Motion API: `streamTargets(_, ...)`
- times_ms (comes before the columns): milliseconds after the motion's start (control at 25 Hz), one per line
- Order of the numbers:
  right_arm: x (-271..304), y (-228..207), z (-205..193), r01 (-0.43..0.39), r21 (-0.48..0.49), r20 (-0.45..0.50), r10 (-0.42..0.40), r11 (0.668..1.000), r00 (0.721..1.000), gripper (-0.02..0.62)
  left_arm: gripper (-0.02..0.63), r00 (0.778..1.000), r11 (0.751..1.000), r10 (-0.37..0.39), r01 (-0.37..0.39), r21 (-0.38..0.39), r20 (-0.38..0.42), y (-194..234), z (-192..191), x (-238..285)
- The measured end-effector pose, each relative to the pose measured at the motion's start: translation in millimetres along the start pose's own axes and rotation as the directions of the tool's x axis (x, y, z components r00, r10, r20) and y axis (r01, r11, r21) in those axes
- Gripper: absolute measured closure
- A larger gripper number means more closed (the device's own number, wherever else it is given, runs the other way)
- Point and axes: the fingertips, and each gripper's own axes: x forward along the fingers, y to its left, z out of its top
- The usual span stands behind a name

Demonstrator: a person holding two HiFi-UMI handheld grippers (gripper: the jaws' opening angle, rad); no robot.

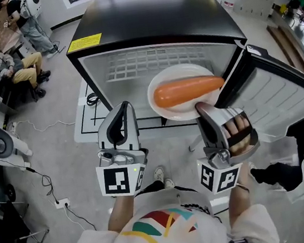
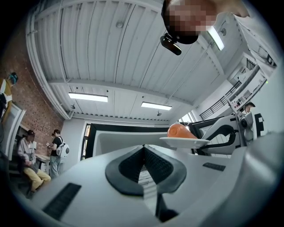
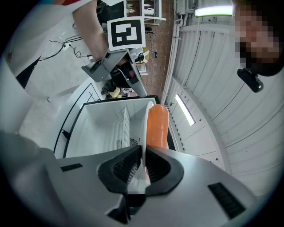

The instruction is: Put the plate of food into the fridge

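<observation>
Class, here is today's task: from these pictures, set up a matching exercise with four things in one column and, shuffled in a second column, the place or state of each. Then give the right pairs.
Column one
1. left gripper
2. right gripper
3. orange carrot
4. fridge door

Column two
A. swung open
B. lying on the white plate
C. jaws closed on the white plate's rim
D. jaws together, nothing between them

Pairs: 1-D, 2-C, 3-B, 4-A
</observation>
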Motion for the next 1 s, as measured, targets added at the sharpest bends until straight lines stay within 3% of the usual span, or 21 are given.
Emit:
streamTargets(560, 73, -3, 3, 0.021, -0.013, -0.024, -0.021, 1.0, 0.999, 0.568, 0.6, 1.0, 0.999, -0.03, 0.03, -0.028, -0.001, 37, -31, 45)
streamTargets(1000, 112, 11, -6, -0.055, -0.022, -0.043, 0.054, 0.998, 0.998, 0.568, 0.6, 0.998, 0.997, -0.059, 0.057, -0.054, -0.026, 46, -50, 64)
